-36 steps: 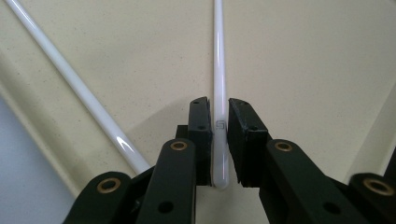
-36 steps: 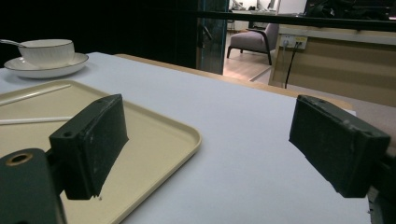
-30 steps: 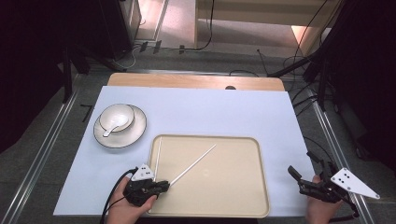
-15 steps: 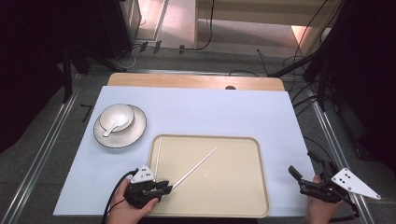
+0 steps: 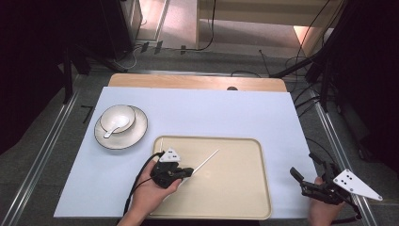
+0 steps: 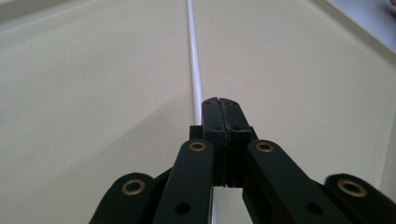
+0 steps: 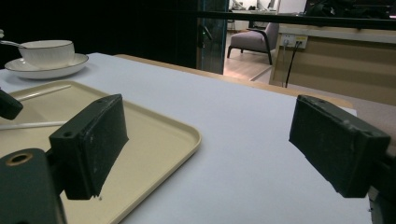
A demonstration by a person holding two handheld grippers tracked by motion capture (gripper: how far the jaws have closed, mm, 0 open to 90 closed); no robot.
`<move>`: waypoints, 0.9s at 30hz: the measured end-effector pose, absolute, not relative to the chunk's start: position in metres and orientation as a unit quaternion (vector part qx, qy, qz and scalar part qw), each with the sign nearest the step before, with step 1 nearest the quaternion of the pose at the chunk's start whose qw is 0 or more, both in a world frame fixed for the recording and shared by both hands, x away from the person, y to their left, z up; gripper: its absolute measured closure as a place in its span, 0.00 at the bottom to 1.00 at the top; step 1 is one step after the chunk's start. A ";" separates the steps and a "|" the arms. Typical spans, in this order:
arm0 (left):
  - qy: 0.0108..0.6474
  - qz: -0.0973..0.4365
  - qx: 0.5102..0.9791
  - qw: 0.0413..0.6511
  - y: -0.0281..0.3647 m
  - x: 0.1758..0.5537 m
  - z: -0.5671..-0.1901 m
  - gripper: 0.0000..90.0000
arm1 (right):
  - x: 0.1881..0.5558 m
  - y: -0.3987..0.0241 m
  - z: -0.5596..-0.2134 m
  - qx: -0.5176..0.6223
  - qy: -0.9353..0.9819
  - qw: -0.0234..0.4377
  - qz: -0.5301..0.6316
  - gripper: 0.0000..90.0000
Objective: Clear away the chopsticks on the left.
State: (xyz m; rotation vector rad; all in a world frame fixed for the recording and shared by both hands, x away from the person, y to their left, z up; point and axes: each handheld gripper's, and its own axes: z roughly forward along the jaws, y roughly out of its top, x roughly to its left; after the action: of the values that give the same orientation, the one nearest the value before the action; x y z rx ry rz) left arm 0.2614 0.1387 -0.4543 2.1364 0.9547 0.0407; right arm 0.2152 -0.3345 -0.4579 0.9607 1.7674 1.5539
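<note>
From above we see our left gripper (image 5: 181, 173) low over the beige tray (image 5: 244, 197), its jaws having just closed together at the near end of a white chopstick (image 5: 205, 163). Our right gripper (image 5: 301, 181) rests off the tray's right edge. A saucer (image 5: 137, 132) with bowl (image 5: 118, 117) and spoon (image 5: 112, 130) sits far left.

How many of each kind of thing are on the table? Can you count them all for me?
Trays: 1, the beige tray
Chopsticks: 2, the chopstick by the left gripper and the other chopstick at the tray's left edge
Bowls: 1, the white bowl
Saucers: 1, the saucer under it
Spoons: 1, the spoon in the bowl
Total: 6
</note>
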 end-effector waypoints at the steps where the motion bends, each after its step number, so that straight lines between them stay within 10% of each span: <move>1: 0.373 0.012 0.842 0.390 0.135 0.263 -0.455 1.00 | 0.215 -0.335 -0.458 0.361 0.664 0.295 0.584 0.13; 27: 0.396 0.017 0.848 0.353 0.104 0.299 -0.463 1.00 | 0.217 -0.333 -0.459 0.359 0.669 0.291 0.583 0.13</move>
State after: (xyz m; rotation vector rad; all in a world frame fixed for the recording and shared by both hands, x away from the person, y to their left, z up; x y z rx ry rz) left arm 0.2986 0.1038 -0.4628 2.1922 1.0237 0.0442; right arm 0.2171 -0.3333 -0.4586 0.9564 1.7827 1.5542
